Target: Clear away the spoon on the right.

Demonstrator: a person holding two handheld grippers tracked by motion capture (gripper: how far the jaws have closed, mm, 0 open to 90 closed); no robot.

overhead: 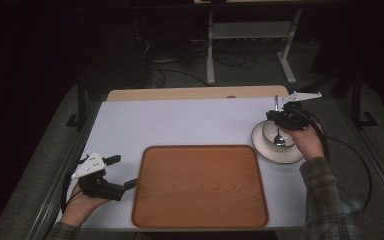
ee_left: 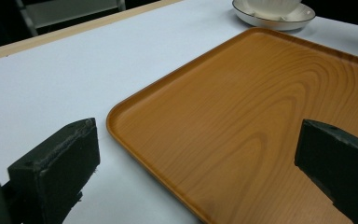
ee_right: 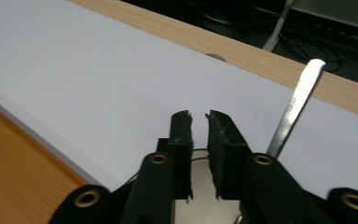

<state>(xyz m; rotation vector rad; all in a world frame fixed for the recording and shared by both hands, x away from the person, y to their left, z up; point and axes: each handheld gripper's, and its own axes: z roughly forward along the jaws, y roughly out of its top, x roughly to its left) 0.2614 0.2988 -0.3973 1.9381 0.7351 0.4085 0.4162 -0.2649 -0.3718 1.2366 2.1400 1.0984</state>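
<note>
Nearest the high camera, your plaid sleeves come in at the bottom edge, and your left gripper [overhead: 121,172] rests at the near left of the white table [overhead: 180,122], jaws spread wide and empty beside the wooden tray [overhead: 200,186]; its own view looks between them across the tray's corner [ee_left: 242,121]. At the far right, your right gripper [overhead: 280,118] hangs over the white cup [overhead: 272,132] on its saucer [overhead: 280,154], a spoon [overhead: 279,137] standing in the cup. In the right gripper view the jaws are nearly together with nothing pinched between them, the spoon handle [ee_right: 296,105] rising just beside the right jaw.
</note>
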